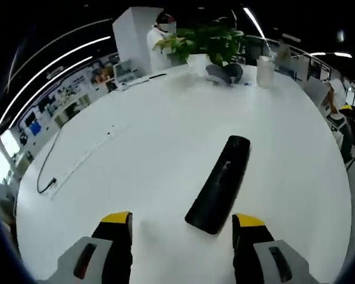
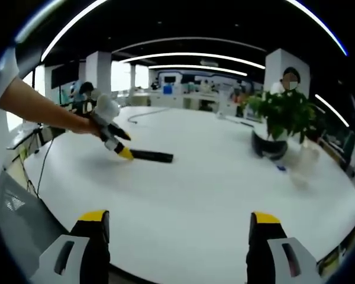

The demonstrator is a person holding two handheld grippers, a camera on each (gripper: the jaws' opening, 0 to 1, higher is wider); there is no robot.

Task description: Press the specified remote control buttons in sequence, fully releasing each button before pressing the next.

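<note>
Yellow-tipped jaws of our left gripper (image 1: 183,228) stand spread and empty, the black remote (image 1: 220,184) lying on the white table (image 1: 136,154) just ahead between them. Our right gripper (image 2: 178,228) is likewise released, well back. We judge one tip should descend squarely on a button, then lift clear.

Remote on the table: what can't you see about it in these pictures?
- Buttons: the remote looks plain black in the left gripper view, its buttons too small and blurred to tell apart.
- Near end: in the right gripper view the left gripper covers one end of the remote.
- Labels: too small in both views.
</note>
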